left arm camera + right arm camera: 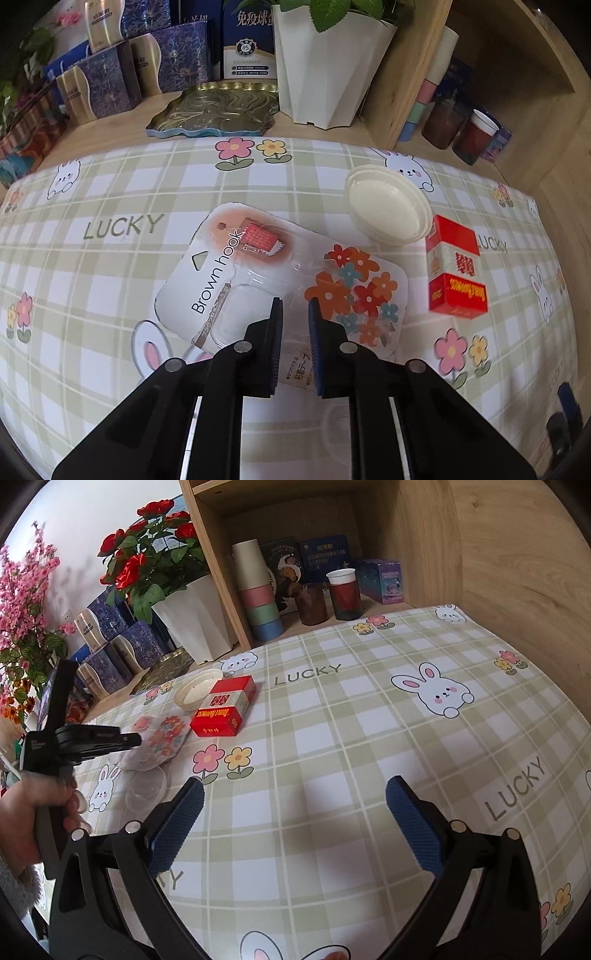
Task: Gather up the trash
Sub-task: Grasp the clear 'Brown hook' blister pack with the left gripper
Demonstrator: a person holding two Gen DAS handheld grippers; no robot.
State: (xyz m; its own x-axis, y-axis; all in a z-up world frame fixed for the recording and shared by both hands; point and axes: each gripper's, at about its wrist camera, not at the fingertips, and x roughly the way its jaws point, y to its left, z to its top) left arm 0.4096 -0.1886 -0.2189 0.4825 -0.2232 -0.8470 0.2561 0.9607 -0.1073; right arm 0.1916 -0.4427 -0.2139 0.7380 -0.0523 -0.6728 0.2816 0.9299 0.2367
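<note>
On the checked counter (110, 192) the left gripper (295, 314) has its jaws clenched on the near edge of the "Brown hook" blister pack (229, 280), whose bottom is hidden behind the fingers. A white lid (388, 210) lies at two o'clock from the pack, a red carton (456, 273) at three. The right gripper (295, 805) hangs released over bare cloth; a hand (44, 805) is cut off at the frame's nine o'clock.

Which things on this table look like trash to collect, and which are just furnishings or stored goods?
Likely trash:
- hook blister pack, left gripper shut on its edge
- white plastic lid
- red cigarette box

Just standing about:
- white plant pot
- gold tin tray
- blue gift boxes
- stacked paper cups
- shelf cups

Right gripper is open and empty.
</note>
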